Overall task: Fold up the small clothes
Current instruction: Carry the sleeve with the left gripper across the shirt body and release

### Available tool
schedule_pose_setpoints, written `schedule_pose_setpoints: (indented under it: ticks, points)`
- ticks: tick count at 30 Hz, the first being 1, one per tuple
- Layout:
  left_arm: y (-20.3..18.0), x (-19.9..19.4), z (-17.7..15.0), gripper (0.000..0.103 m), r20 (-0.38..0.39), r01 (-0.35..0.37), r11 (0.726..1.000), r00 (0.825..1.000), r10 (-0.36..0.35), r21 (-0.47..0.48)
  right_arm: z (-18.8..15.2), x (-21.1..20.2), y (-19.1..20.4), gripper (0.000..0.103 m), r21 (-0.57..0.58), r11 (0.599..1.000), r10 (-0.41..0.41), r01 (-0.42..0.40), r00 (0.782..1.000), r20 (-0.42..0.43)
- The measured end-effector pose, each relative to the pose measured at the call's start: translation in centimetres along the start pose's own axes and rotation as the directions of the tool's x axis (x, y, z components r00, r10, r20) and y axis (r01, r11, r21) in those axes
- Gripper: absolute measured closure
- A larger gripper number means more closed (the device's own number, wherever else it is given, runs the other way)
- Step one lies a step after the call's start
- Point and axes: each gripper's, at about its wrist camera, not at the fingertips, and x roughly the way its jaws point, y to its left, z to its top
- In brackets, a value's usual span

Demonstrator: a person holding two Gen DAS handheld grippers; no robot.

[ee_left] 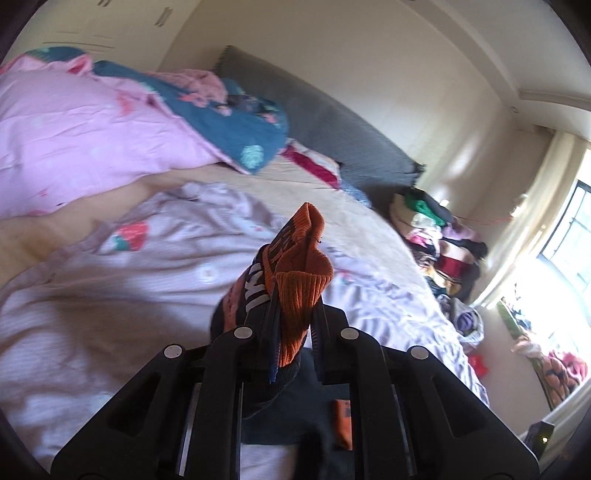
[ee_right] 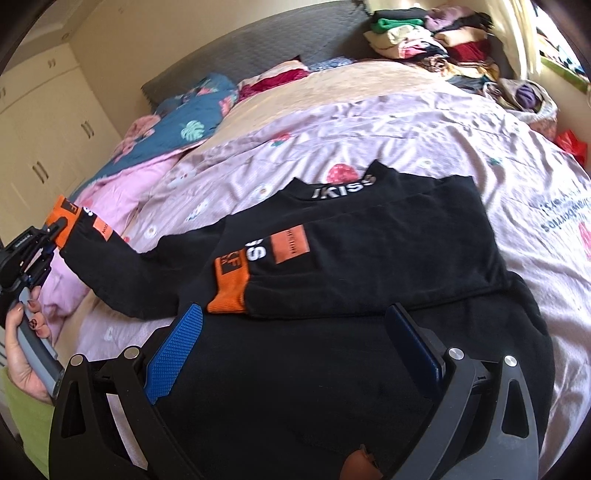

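Note:
A black sweater with white lettering lies flat on the bed. One sleeve is folded across its front, ending in an orange cuff. The other sleeve stretches out to the left and is lifted off the bed. My left gripper is shut on that sleeve's orange cuff. In the right wrist view this left gripper shows at the far left, held by a hand. My right gripper stands open over the sweater's lower part, with its blue pads wide apart.
A pale pink duvet covers the bed. A blue floral quilt and a pink cover lie by the grey headboard. Piled clothes sit at the far corner by the window. A wardrobe stands at the left.

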Motion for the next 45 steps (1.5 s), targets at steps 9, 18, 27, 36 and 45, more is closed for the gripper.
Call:
schedule_pose_setpoints:
  ticks: [9,18,27,36,45]
  points:
    - [-5.8,1.6,-1.4,0.096,-0.029,0.094,0.994,0.995,-0.093,0.045,-0.1,-1.8,-3.5,0.004,0.069,0.998,-0.014,0.012,1.000,0.023]
    - [-11.3,3.1,-4.1,0.096,-0.101,0.188,0.978,0.979,-0.179,0.089,-0.4,-3.4,-7.0,0.004,0.134,0.991,-0.017,0.010,0.999,0.051]
    - [-15.7,5.8,-8.9,0.096,-0.233,0.277,0.956,0.940,-0.249,0.098,-1.0,-5.3,-10.5,0.004,0.202,0.979,-0.034,0.018,0.996,0.078]
    - [-18.6,7.8,-13.8,0.096,-0.366,0.331,0.935,0.892,-0.266,0.129,-1.7,-6.4,-13.7,0.004,0.275,0.961,-0.058,0.033,0.995,0.085]
    - [-20.5,9.8,-18.9,0.096,-0.509,0.387,0.910,0.819,-0.264,0.151,-2.2,-6.6,-15.7,0.004,0.343,0.938,-0.089,0.058,0.993,0.076]
